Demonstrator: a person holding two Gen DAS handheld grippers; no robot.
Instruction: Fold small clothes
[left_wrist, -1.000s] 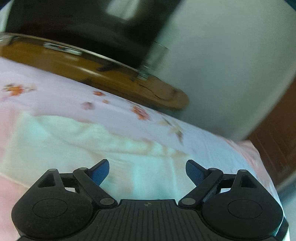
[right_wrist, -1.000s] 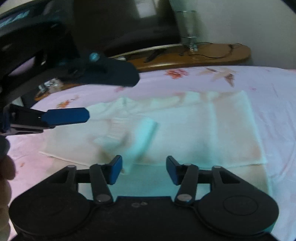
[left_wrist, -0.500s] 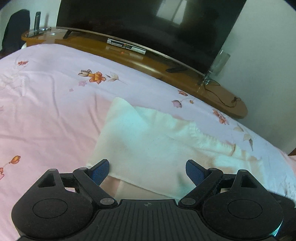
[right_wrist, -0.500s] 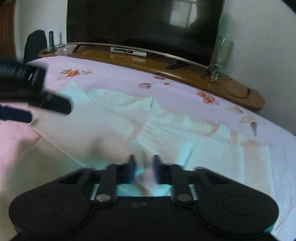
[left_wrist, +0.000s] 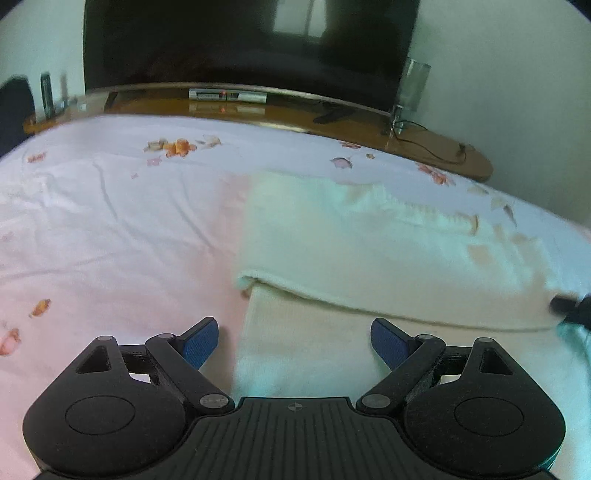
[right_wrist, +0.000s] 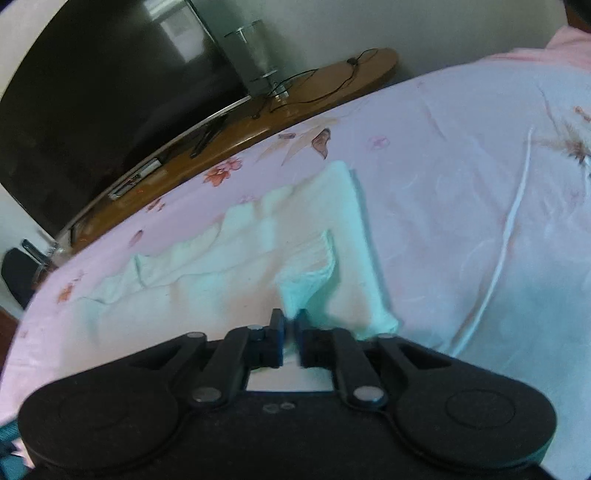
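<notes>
- The left gripper (left_wrist: 293, 341) is hanging over the near left corner of the cream garment (left_wrist: 388, 251), its blue pads (left_wrist: 201, 345) standing wide apart with nothing between them.
- In the left wrist view the garment is lying across the centre and right of the frame on the pink floral bedsheet (left_wrist: 110, 229), an upper layer folded over a lower one along a soft edge running left to right.
- The right gripper (right_wrist: 290, 330) is sitting at the lower centre of its frame, its jaws nearly together and just easing apart, with a fold of the garment (right_wrist: 258, 258) pinched between the pads.
- That pinched fold is rising as a ridge toward the middle of the frame.
- A dark television (left_wrist: 240, 44) and a wooden shelf (left_wrist: 369, 125) are filling the top of the left view.
</notes>
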